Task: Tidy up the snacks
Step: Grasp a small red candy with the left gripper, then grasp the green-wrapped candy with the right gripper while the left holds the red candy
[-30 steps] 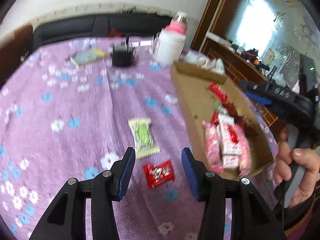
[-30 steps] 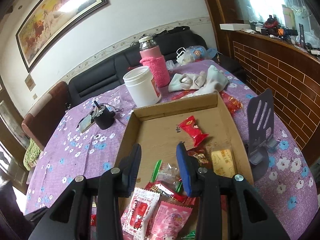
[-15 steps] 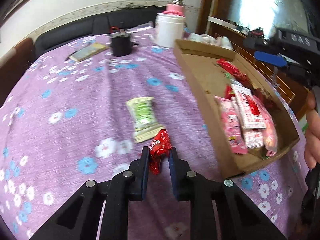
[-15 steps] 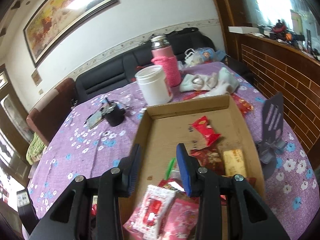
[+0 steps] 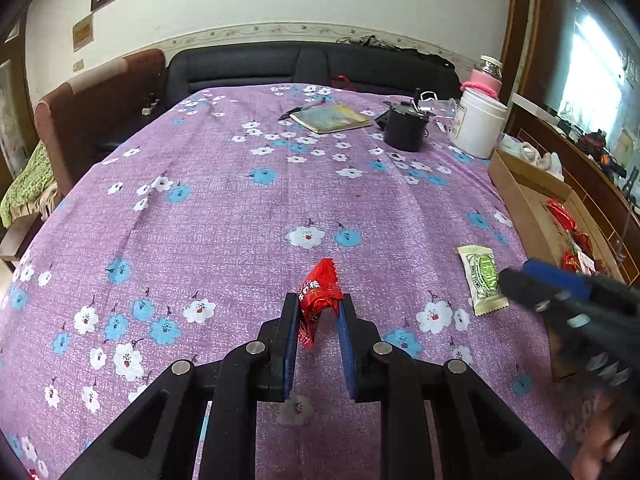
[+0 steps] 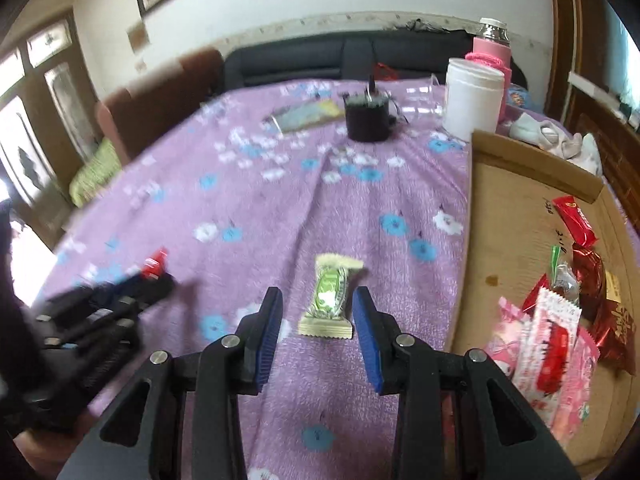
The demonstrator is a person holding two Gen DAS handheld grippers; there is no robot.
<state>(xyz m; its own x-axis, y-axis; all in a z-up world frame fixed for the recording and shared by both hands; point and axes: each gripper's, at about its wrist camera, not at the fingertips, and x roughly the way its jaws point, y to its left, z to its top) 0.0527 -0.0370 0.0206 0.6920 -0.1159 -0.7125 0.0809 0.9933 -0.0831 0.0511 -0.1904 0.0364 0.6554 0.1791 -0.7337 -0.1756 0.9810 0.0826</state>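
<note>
Left tongs (image 5: 318, 312) pinching a crinkled shiny red candy wrapper (image 5: 318, 292) lifted above the purple floral tabletop (image 5: 240, 208), right tongs (image 6: 316, 312) spread over a pale green packet (image 6: 330, 296) lying flat, cardboard tray (image 6: 504, 216) with red and pink snacks to the right

Both wrist views look steeply down, close over the purple tablecloth (image 5: 240, 208), which both share.

The left gripper (image 5: 318, 307) is clamped on the red candy wrapper (image 5: 318, 294), angled downward. The right gripper (image 6: 316, 307), jaws apart, is held just above the green snack packet (image 6: 329, 295).
</note>
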